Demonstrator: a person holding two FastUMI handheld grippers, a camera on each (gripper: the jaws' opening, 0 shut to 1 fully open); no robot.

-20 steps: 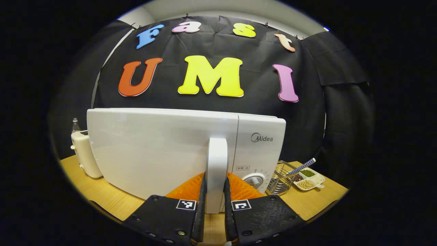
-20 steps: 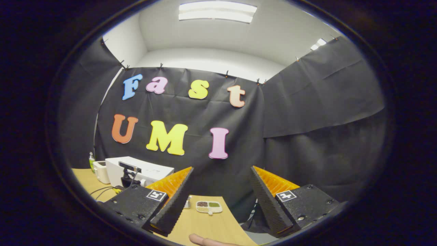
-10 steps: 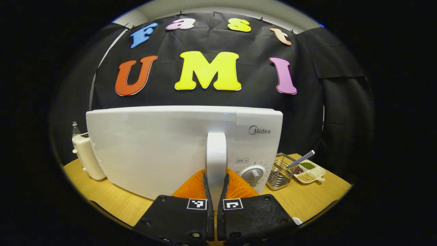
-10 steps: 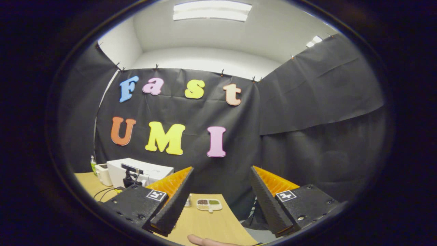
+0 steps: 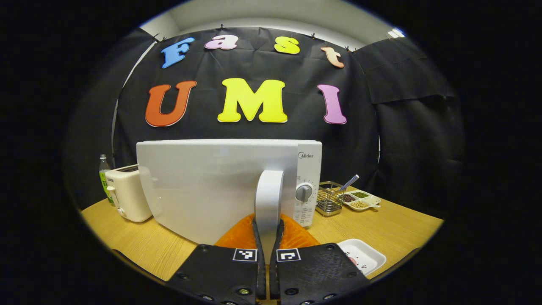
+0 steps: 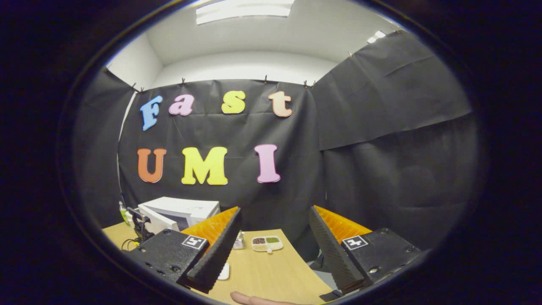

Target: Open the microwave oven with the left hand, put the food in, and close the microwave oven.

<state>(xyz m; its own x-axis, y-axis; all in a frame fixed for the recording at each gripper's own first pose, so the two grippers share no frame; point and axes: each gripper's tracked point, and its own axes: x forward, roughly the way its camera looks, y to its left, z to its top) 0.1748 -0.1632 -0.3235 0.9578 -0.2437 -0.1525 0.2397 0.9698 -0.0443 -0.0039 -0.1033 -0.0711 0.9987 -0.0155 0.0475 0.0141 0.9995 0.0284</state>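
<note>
Two tools are working over a wooden bench [image 5: 394,226]. Biggest, the white microwave oven [image 5: 220,182] is standing mid-bench, its door handle [image 5: 267,199] being pinched by the left tool [image 5: 267,237]. The right tool [image 6: 273,237] is hanging spread, gripping nothing. A white tray [image 5: 365,256] is lying near the front edge, its contents unclear. A wire basket [image 5: 330,198] is holding a striped straw, beside a divided dish [image 5: 360,200] carrying beans.

The left gripper [image 5: 267,237], its fingers closed on the door handle [image 5: 268,199] since one second ago, is pulling the microwave door [image 5: 211,186] outward. The door is swinging away from the control panel [image 5: 308,182], which is now appearing narrower beside it. A white tray [image 5: 364,256] is coming into sight near the door's lower right. In the right gripper view, the microwave [image 6: 182,212] is showing its door ajar.
</note>
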